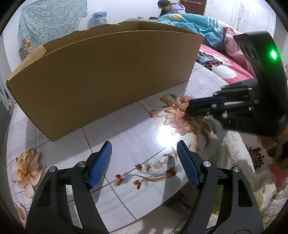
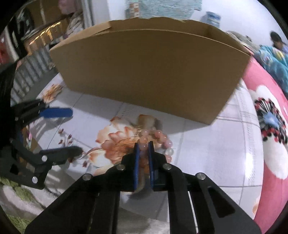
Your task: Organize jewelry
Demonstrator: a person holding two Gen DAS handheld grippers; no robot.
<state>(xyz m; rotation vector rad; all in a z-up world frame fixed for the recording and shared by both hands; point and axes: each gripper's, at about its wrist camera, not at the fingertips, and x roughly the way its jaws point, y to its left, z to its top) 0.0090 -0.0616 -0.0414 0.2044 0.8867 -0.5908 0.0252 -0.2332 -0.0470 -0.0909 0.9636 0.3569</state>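
Note:
A pink bead bracelet (image 2: 158, 139) lies on the flower-patterned table, just in front of a brown cardboard box (image 2: 149, 72). My right gripper (image 2: 144, 145) is shut on the bracelet's near beads, low at the table. In the left wrist view the bracelet (image 1: 182, 103) shows at the tip of the right gripper (image 1: 189, 108), right of the box (image 1: 100, 81). My left gripper (image 1: 144, 149) is open and empty above the table, nearer than the box. It also shows in the right wrist view (image 2: 72, 129) at the left.
The glossy table (image 1: 129, 136) has a printed flower pattern and a bright glare spot. A white fluffy blanket (image 1: 237, 162) lies at the table's right edge. A pink flowered bedspread (image 2: 270, 126) lies to the right. A person (image 1: 167, 8) sits far behind.

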